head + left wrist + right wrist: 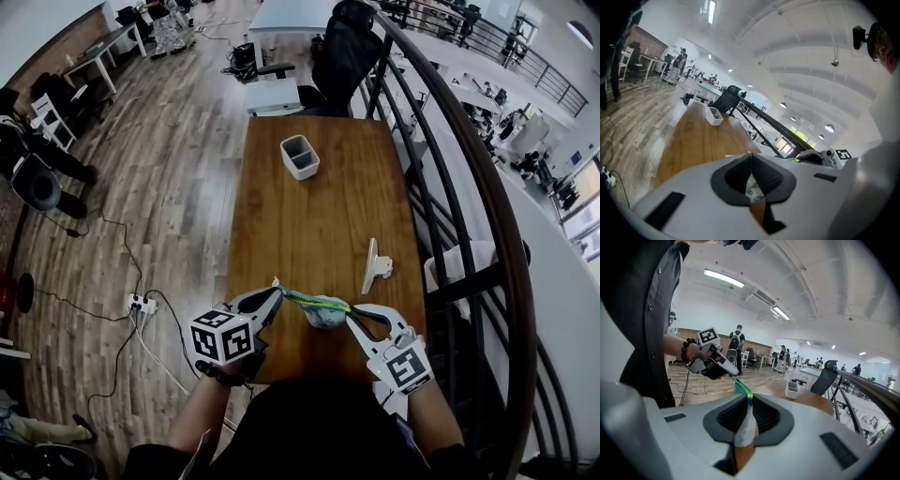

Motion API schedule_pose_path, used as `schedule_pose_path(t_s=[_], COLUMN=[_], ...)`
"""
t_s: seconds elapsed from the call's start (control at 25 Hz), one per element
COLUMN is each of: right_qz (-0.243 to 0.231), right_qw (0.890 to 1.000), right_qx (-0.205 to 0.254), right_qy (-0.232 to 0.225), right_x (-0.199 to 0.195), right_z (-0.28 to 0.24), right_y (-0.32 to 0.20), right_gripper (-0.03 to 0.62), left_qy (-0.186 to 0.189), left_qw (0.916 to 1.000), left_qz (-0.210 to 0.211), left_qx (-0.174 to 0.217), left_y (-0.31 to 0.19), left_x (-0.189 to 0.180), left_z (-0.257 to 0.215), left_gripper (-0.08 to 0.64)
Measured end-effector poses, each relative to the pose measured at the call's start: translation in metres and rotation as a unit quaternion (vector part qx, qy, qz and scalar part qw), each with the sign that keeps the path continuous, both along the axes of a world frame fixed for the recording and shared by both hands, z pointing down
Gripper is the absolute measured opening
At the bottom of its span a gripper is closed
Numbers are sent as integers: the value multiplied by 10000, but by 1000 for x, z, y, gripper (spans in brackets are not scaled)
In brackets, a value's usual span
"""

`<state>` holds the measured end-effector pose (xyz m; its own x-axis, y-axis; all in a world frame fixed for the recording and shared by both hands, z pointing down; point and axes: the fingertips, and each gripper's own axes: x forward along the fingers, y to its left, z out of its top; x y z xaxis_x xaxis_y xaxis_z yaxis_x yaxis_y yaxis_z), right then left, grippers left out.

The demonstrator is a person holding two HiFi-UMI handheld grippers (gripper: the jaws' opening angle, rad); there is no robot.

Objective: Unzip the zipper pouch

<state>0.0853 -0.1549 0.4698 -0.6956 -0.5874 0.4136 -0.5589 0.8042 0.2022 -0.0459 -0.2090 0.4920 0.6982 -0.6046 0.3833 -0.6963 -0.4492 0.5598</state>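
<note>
**DESK:** What do we have at the near end of the wooden table (pixel 319 216)?

**FIELD:** We have the zipper pouch (pixel 325 312) strung between two handheld tongs, over the table's near edge. We cannot tell whether it rests on the wood. The left gripper (pixel 275 294) is clamped tight on a thin pale tab (pixel 752 186) at one end. The right gripper (pixel 352 320) is closed on the pouch's soft pale fabric at the other end, with the green zip (pixel 749 398) running out from between its pads.

**DESK:** Is that tab the zip's pull?

**FIELD:** We cannot say, and we judge that the first risk. If it is only a corner of fabric, a pull would stretch the pouch and open nothing.

**DESK:** And if it is the pull?

**FIELD:** Then we worry about slip. The tab is thin and little of it sits between the left pads, so a sharp tug could draw it free. The right pads hold loose cloth, which could creep out under tension and let the pouch swing or drop off the edge. A pull angled away from the zip's line could also jam the slider in the fabric.

**DESK:** Anything nearby at stake?

**FIELD:** A small white stand (pixel 375 266) sits near the right gripper, and a sudden release could send that hand into it. The grey tray (pixel 300 157) is well apart.
</note>
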Motion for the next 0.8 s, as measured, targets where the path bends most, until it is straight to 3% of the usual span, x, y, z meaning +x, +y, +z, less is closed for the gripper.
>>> schedule_pose_path(t_s=[0.8], right_qz=[352], right_qw=[9993], right_qx=[-131], right_qy=[-44], right_x=[9], right_z=[12], right_y=[-19], right_gripper=[32], left_qy=[-102], left_qw=[9996], left_qz=[-268], left_qx=[-16], left_y=[-20], left_x=[-16], left_z=[6], left_gripper=[15])
